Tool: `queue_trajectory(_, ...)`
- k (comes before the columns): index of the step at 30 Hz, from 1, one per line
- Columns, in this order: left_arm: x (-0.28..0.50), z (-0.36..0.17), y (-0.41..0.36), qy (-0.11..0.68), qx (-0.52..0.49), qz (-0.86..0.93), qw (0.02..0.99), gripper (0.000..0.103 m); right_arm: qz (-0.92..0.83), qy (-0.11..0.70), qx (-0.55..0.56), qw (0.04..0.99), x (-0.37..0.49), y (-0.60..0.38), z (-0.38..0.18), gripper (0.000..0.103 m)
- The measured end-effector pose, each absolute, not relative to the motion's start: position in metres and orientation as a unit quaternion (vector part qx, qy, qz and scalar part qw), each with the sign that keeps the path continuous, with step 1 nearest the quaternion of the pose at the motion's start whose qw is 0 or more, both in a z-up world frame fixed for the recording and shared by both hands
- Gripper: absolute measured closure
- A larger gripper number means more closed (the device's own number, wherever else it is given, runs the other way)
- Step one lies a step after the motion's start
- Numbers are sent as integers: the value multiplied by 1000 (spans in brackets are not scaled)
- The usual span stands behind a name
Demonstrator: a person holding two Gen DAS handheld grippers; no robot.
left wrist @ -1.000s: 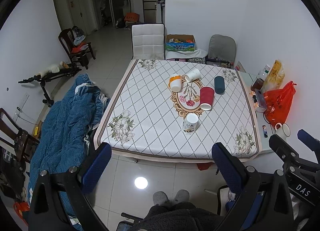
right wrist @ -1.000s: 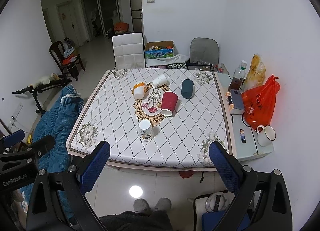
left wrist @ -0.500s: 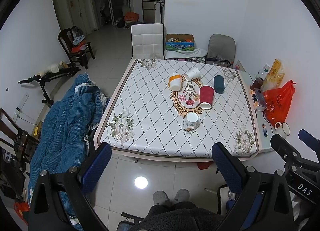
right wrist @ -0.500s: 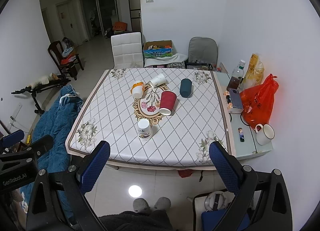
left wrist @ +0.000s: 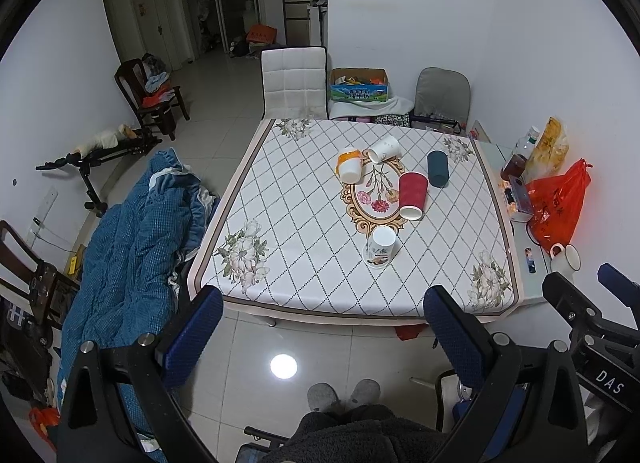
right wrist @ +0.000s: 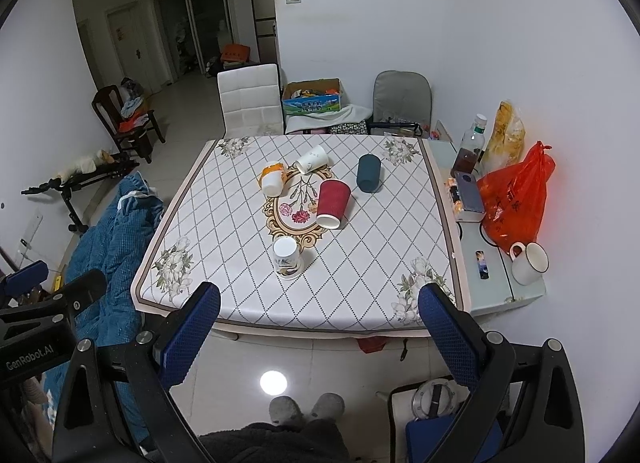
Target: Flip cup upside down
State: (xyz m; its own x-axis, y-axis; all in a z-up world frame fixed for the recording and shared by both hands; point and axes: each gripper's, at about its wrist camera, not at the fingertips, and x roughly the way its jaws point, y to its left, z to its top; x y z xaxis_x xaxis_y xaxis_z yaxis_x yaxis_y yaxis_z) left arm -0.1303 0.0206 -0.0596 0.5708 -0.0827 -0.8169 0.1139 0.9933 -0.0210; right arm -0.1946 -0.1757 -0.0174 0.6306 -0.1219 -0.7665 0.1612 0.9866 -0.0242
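Slippers [left wrist: 344, 395] show nearest, just under both tools: the person stands back from the bench [left wrist: 304, 263], so nothing is within reach. The left tool [left wrist: 320, 327] and right tool [right wrist: 320, 323] each gape wide, holding and touching nothing. Straight ahead, the closest white cup [left wrist: 381, 247] stands on its end; which end is up I cannot tell. Beyond it a red cup [left wrist: 412, 195], orange cup [left wrist: 350, 167], white cup [left wrist: 385, 148] and teal cup [left wrist: 437, 169] lie tipped over.
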Motion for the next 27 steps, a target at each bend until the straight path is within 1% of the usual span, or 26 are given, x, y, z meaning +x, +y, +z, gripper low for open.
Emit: queue_trajectory(27, -130, -58, 20, 461, 18, -57, 885, 0, -86, 424, 35, 901, -195, -178, -22, 2)
